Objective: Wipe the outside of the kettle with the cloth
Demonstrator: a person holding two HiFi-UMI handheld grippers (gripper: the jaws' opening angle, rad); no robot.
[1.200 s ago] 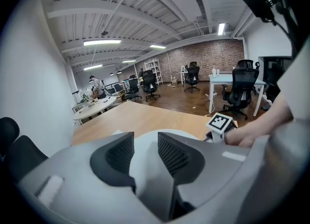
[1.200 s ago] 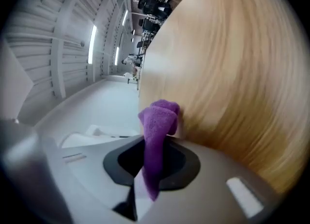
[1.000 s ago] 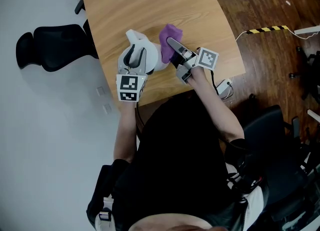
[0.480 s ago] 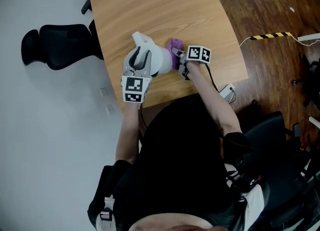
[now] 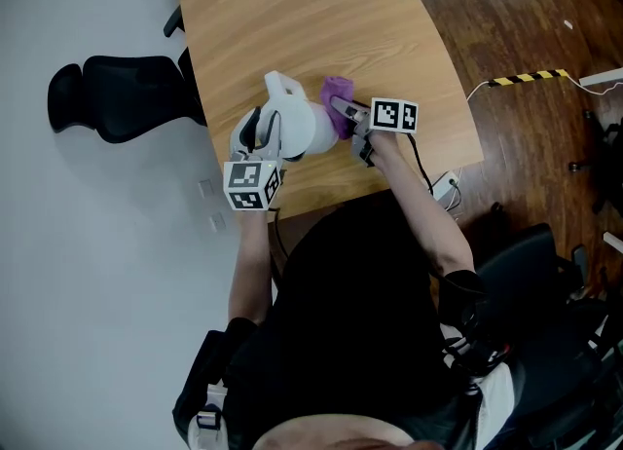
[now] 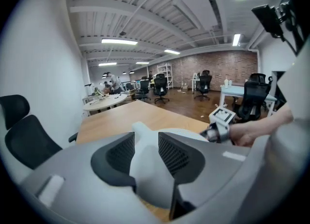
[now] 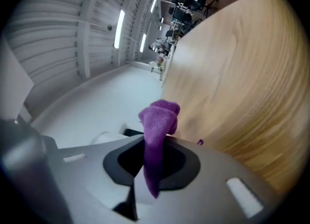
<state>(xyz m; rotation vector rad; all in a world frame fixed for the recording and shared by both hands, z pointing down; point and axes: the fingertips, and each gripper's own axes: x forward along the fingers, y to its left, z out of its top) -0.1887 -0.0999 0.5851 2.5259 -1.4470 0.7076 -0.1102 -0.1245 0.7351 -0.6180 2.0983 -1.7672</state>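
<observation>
A white kettle (image 5: 304,127) stands near the front edge of the wooden table (image 5: 292,19), its spout pointing away from me. My left gripper (image 5: 261,132) grips the kettle's white handle (image 6: 147,169). Its jaws are opening slightly while the pads (image 6: 174,157) still press on both sides. My right gripper (image 5: 343,110) is shut on a purple cloth (image 5: 338,95) and holds it against the kettle's right side. In the right gripper view the cloth (image 7: 157,121) sticks up from between the jaws of that gripper (image 7: 152,162), with the tabletop (image 7: 242,82) beyond.
A black office chair (image 5: 117,97) stands left of the table. A white cable and socket block (image 5: 443,183) lie on the wooden floor by the table's right corner, past yellow-black tape (image 5: 531,78). More black chairs (image 5: 545,273) are at the right.
My right gripper has come down with the cloth along the kettle's right side and levelled out. The left gripper and kettle have shifted a little and rolled slightly.
</observation>
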